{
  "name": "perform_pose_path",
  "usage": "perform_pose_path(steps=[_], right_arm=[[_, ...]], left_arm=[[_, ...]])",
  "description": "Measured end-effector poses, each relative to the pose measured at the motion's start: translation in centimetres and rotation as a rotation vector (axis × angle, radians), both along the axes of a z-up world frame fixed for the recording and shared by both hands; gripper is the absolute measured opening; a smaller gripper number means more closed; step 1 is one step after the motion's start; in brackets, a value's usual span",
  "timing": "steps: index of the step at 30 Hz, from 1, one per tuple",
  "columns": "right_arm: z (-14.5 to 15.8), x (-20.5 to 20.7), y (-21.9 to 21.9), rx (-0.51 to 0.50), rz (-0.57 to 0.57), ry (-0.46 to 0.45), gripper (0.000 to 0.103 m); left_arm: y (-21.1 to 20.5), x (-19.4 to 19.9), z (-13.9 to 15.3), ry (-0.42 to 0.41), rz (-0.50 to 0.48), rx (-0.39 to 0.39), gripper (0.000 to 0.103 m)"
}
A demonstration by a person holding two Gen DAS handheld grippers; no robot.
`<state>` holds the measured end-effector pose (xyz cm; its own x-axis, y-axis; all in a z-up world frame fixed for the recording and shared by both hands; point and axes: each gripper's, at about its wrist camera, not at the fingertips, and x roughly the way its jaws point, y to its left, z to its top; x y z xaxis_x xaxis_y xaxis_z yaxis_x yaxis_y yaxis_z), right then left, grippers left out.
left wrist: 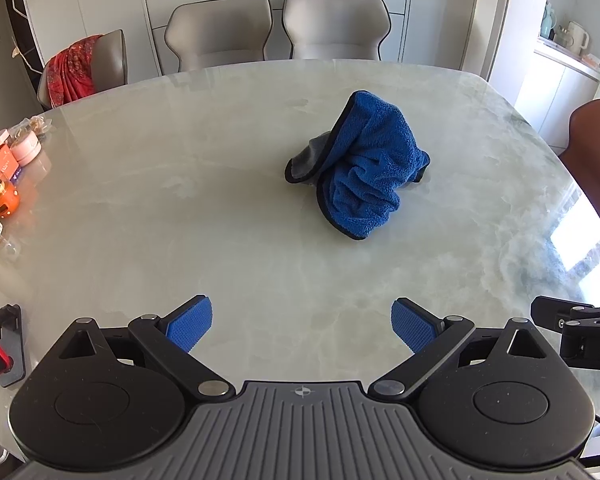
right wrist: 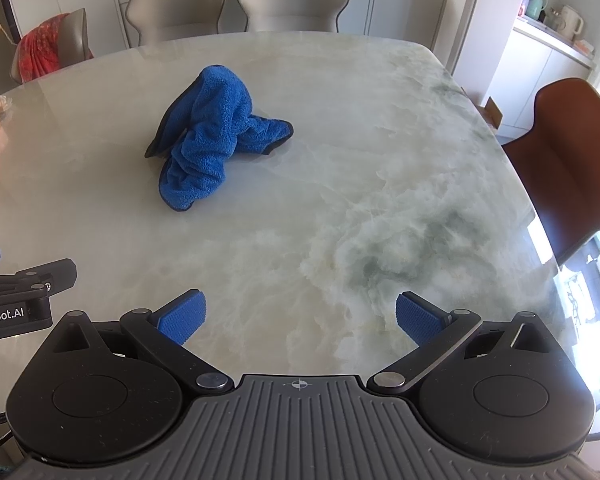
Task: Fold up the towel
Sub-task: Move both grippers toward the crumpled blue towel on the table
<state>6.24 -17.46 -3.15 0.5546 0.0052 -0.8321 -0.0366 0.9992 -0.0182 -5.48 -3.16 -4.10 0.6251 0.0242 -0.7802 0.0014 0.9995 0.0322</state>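
A blue towel (left wrist: 370,168) with a black hem and grey underside lies crumpled in a heap on the marble table (left wrist: 180,208). It also shows in the right wrist view (right wrist: 210,140), ahead and to the left. My left gripper (left wrist: 302,322) is open and empty, held above the table's near part, well short of the towel. My right gripper (right wrist: 300,316) is open and empty too, nearer the table's right side. Each gripper's body shows at the edge of the other's view.
Small jars, boxes and an orange toy (left wrist: 0,196) crowd the table's left edge. Two beige chairs (left wrist: 276,28) stand behind the far edge, one chair with a red cloth (left wrist: 72,68) at far left, a brown chair (right wrist: 572,152) at right. A phone stand (left wrist: 0,344) sits near left.
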Motion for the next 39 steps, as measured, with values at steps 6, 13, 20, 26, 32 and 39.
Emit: perform_pose_path(steps=[6,13,20,26,32,39], right_arm=[[0.0,0.5,0.1,-0.002,0.001,0.004,0.103],[-0.2,1.0,0.0,-0.005,0.000,0.010,0.103],[-0.4,2.1,0.2,-0.010,-0.004,0.018,0.103],[-0.6,3.1,0.3,-0.014,-0.003,0.028,0.103],[-0.9,4.1,0.4,-0.017,-0.002,0.039,0.103],[-1.2,5.2,0.8,-0.026,0.004,0.048,0.103]], left_arm=[[-1.1,-2.0,-0.1,0.002,-0.005,0.003,0.099],[-1.4,-2.2,0.0,0.011,-0.007,0.004,0.099],[-1.3,-1.8,0.3,0.025,-0.012,0.001,0.099],[-2.5,-2.4,0.4,0.036,-0.017,0.002,0.099],[-1.5,1.6,0.1,0.056,-0.015,-0.003,0.099],[1.0,6.8,-0.3,0.076,-0.020,-0.005,0.099]])
